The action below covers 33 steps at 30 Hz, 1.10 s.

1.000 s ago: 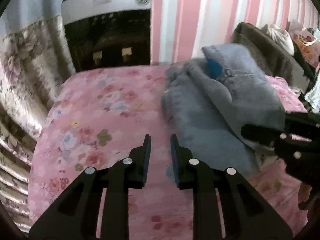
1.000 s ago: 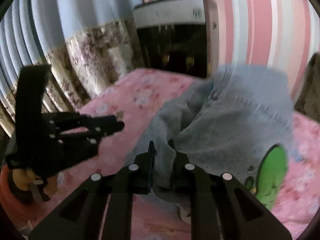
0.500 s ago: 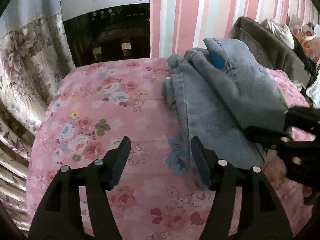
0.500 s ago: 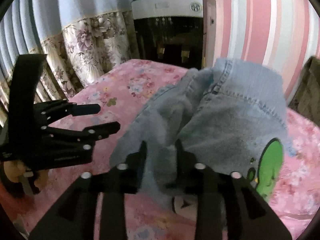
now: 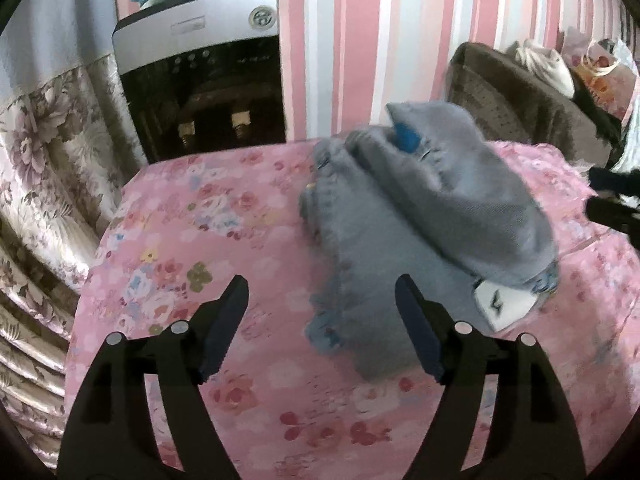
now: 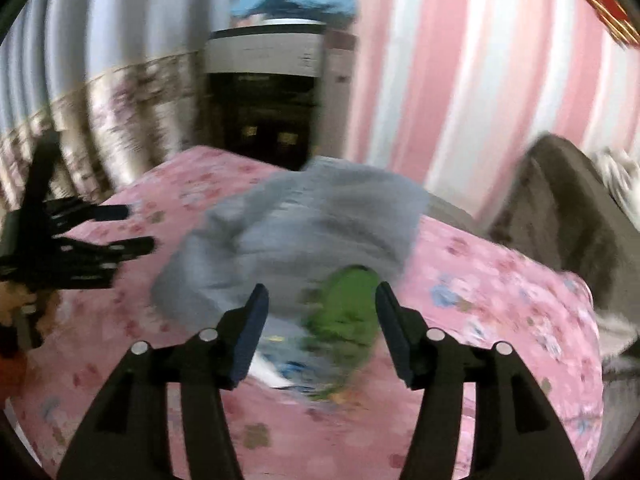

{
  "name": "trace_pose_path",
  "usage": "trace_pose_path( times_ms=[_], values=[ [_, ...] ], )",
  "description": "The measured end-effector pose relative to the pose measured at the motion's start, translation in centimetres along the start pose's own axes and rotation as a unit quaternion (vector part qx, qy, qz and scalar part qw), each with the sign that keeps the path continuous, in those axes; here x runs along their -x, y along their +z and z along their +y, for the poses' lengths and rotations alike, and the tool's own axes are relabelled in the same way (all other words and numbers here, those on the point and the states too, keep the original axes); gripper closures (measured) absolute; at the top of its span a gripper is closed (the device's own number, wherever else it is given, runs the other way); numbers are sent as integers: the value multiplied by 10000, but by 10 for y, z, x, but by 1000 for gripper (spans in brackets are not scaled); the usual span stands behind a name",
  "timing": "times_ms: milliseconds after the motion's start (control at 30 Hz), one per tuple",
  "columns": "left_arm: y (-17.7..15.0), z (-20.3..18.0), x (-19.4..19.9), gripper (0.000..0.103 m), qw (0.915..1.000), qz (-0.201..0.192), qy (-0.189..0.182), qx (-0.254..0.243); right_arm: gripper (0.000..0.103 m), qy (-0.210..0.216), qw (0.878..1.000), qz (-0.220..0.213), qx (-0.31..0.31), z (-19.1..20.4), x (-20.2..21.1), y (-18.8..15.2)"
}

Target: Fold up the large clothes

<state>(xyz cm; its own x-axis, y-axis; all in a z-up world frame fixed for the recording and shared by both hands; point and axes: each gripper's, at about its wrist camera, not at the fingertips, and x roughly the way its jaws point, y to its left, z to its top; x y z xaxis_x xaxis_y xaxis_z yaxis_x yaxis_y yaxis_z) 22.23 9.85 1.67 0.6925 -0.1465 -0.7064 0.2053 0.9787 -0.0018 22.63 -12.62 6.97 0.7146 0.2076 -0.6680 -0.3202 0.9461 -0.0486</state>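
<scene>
The folded jeans lie on the pink floral bedspread, toward its far right part as the left wrist camera sees it, with one layer doubled over another and a white label showing at the near edge. A second ago our right gripper pinched the near edge of the denim; half a second ago its jaws were just parting around it; now they stand wide apart with nothing between them and the cloth rests on the bed below. Our left gripper was nearly closed on nothing a second ago and now is spread wide too, hanging above the near corner of the jeans without touching them. We judge that a fold has just been laid down and let go, so this garment looks close to done, perhaps needing only a smoothing or one more fold.

The left wrist view is sharper: it shows the stacked layers, a blue patch near the far end and the white label. The right wrist view is smeared by motion, yet it alone shows the green patch on the denim, and the left gripper from the side, open, off to the left. The water dispenser stands behind the bed in both.
</scene>
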Motion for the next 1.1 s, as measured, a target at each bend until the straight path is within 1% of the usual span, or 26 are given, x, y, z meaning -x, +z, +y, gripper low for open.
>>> trace_pose_path(
  times_ms=[100, 167, 233, 333, 467, 533, 567, 600, 633, 667, 700, 733, 767, 867, 933, 1000, 1067, 1100],
  values=[
    [11, -11, 9, 24, 9998, -136, -151, -25, 47, -77, 9995, 30, -314, -24, -12, -8],
    [19, -18, 13, 20, 9995, -211, -227, -33, 47, 28, 9980, 66, -622, -40, -22, -14],
    [29, -26, 17, 19, 9990, -302, -333, -22, 47, 64, 9965, 92, -829, -49, -30, -19],
    [43, -38, 17, 18, 9983, -372, -440, -71, 47, 81, 9954, 165, -937, -56, -42, -26],
    [56, -56, 4, 18, 9980, -305, -510, -220, 47, 162, 9944, 173, -1033, -63, -52, -32],
    [57, -65, -11, 19, 9980, -129, -505, -344, 47, 296, 9928, 210, -1140, -65, -56, -36],
    [56, -69, -21, 29, 9978, 14, -537, -399, 47, 330, 9925, 245, -1150, -64, -60, -38],
    [53, -70, -28, 37, 9974, 116, -572, -414, 47, 336, 9927, 251, -1133, -62, -62, -39],
    [49, -69, -39, 54, 9964, 307, -684, -390, 47, 344, 9930, 209, -1109, -60, -63, -42],
    [45, -68, -46, 73, 9957, 427, -727, -379, 47, 367, 9930, 180, -1109, -58, -64, -44],
    [40, -67, -53, 82, 9952, 518, -733, -386, 47, 398, 9925, 175, -1142, -57, -64, -45],
    [35, -66, -58, 88, 9945, 578, -791, -381, 47, 438, 9917, 165, -1196, -56, -65, -46],
    [31, -65, -61, 92, 9944, 578, -799, -381, 47, 496, 9906, 180, -1262, -55, -67, -47],
    [24, -69, -57, 95, 9953, 434, -664, -555, 47, 489, 9898, 203, -1321, -51, -72, -48],
    [23, -68, -50, 98, 9961, 330, -568, -588, 47, 440, 9897, 184, -1348, -49, -72, -49],
    [20, -59, -43, 100, 9971, 250, -474, -545, 48, 432, 9893, 145, -1386, -48, -70, -49],
    [18, -46, -40, 100, 9974, 291, -506, -428, 48, 595, 9877, 100, -1443, -46, -68, -47],
    [14, -37, -42, 100, 9972, 376, -552, -334, 48, 672, 9874, 100, -1432, -43, -68, -46]
  ],
)
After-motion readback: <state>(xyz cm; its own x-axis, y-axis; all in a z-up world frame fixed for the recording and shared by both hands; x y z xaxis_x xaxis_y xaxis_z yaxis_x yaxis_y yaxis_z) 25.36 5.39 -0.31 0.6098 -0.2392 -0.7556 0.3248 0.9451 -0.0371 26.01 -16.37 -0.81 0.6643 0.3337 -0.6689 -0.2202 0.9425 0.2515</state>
